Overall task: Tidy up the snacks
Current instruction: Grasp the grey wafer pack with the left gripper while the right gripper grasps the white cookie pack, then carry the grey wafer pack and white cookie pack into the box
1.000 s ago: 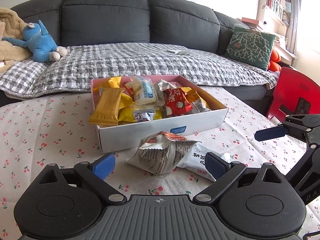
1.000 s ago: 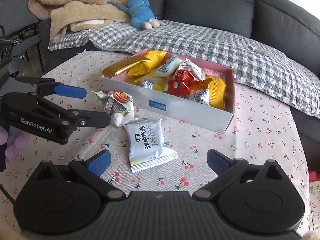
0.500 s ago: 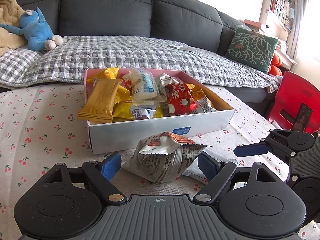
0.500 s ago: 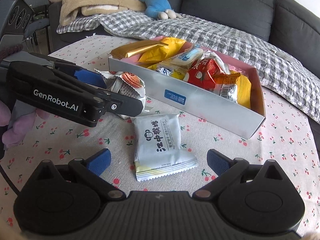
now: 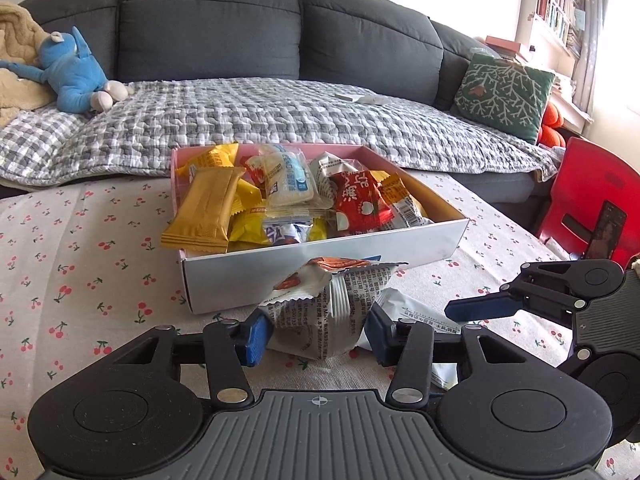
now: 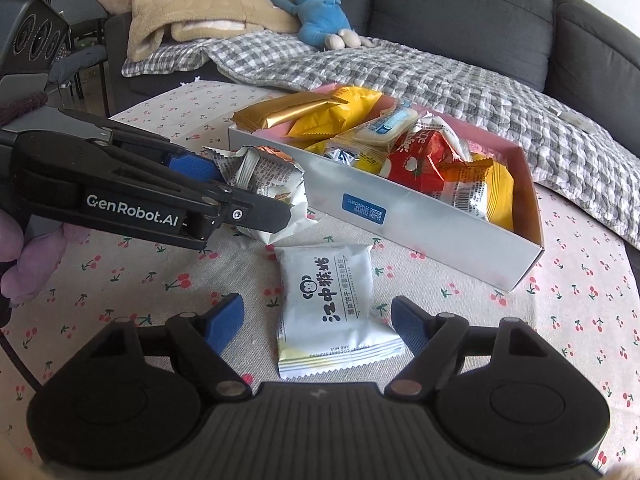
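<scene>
Now left claw [image 5: 316,334] pinching crinkled packet [image 5: 332,312], box [image 5: 320,264] beside

Home living room: grey sofa [image 5: 280,32], plush toy [image 5: 76,74], bookshelf [image 5: 560,8].

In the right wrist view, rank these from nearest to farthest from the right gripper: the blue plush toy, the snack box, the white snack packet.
1. White snack packet, lying between the right gripper fingers on the tablecloth.
2. Snack box, beyond the packet, up and to the right.
3. Blue plush toy, far back on the sofa.
</scene>
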`<state>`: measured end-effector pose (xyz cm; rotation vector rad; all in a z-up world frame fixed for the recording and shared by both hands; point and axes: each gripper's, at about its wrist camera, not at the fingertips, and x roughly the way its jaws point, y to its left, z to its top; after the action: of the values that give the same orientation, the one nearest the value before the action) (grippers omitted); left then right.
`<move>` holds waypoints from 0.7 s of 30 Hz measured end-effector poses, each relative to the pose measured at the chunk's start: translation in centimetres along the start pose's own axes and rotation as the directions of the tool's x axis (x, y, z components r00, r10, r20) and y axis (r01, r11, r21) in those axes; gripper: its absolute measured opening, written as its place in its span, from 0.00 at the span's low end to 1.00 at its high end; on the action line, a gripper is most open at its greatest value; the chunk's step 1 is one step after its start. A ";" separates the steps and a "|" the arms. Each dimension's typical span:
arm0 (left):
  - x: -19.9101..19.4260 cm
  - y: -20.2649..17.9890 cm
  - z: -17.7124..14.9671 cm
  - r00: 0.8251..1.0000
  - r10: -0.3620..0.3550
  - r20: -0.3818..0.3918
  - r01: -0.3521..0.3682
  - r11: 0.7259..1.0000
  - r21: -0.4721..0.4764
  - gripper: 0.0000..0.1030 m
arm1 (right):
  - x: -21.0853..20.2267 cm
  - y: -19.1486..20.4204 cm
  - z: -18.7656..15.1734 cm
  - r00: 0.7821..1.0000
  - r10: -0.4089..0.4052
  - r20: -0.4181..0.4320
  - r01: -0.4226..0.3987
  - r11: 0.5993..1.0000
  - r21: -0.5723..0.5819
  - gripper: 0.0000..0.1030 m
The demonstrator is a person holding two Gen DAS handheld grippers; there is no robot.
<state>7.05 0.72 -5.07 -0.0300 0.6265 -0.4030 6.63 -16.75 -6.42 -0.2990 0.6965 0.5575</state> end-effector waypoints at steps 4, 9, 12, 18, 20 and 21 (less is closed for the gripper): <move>-0.2 -0.4 0.2 1.000 0.005 -0.007 -0.005 1.000 0.001 0.45 | -0.2 0.0 0.4 1.000 0.011 -0.015 -0.011 1.000 0.009 0.47; -0.5 -0.8 0.2 1.000 0.006 -0.016 -0.006 1.000 0.006 0.44 | -0.5 0.1 0.2 1.000 0.007 -0.023 -0.007 1.000 0.002 0.46; -0.8 -1.1 0.3 1.000 0.008 -0.023 -0.008 1.000 0.010 0.44 | -0.8 0.1 0.2 1.000 0.008 -0.026 -0.008 1.000 0.006 0.46; -1.3 -1.2 0.3 0.999 0.013 -0.040 -0.013 1.000 -0.004 0.44 | -1.3 0.0 0.2 0.999 0.005 -0.033 -0.005 1.000 0.014 0.45; -1.5 -1.1 0.4 0.999 0.018 -0.044 -0.018 1.000 -0.012 0.43 | -1.5 -0.1 0.4 0.999 0.005 -0.033 -0.004 1.000 0.023 0.45; -1.7 -1.1 0.5 0.999 0.020 -0.047 -0.021 1.000 -0.018 0.43 | -1.6 -0.1 0.5 0.999 0.006 -0.034 -0.005 1.000 0.029 0.45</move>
<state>5.69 0.31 -3.59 -0.0313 0.6766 -0.3794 5.95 -17.27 -4.99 -0.2802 0.7377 0.5484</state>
